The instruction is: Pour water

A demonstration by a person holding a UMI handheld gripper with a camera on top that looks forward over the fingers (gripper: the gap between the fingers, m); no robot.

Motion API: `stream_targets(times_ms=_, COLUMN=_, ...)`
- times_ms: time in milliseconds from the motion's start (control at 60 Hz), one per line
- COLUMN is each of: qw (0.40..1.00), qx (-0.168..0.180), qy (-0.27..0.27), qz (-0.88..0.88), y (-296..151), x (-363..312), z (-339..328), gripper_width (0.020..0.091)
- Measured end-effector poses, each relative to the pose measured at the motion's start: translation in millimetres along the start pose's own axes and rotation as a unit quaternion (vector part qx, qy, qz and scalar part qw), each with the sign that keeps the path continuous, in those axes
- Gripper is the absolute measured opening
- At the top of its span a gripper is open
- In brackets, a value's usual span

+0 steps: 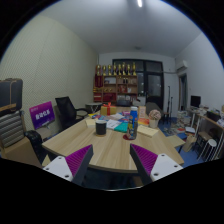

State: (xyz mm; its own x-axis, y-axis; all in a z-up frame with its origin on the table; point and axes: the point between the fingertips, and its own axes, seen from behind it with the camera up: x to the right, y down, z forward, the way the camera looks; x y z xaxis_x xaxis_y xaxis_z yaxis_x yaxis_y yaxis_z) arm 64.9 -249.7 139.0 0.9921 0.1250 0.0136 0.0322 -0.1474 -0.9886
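Observation:
My gripper is open, its two purple pads wide apart with nothing between them. It hovers at the near edge of a long wooden table. Far beyond the fingers, near the table's middle, stand a blue bottle and a dark cup. Both are small and well out of reach of the fingers.
Several small items lie on the far half of the table. Black office chairs stand along the left side, next to a purple sign. Shelves with bottles line the back wall. Desks and clutter fill the right side.

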Motion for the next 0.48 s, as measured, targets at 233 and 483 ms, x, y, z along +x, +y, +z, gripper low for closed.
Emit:
stream_targets(times_ms=233, qw=0.999, qx=0.032, qy=0.01, qz=0.014, y=-9.7, x=-1.4, z=-64.4, gripper_width=0.084)
stream_targets(times_ms=483, qw=0.999, qx=0.02, qy=0.012, qz=0.029, y=11.4, x=10.8, z=-77.1, gripper_width=0.0842)
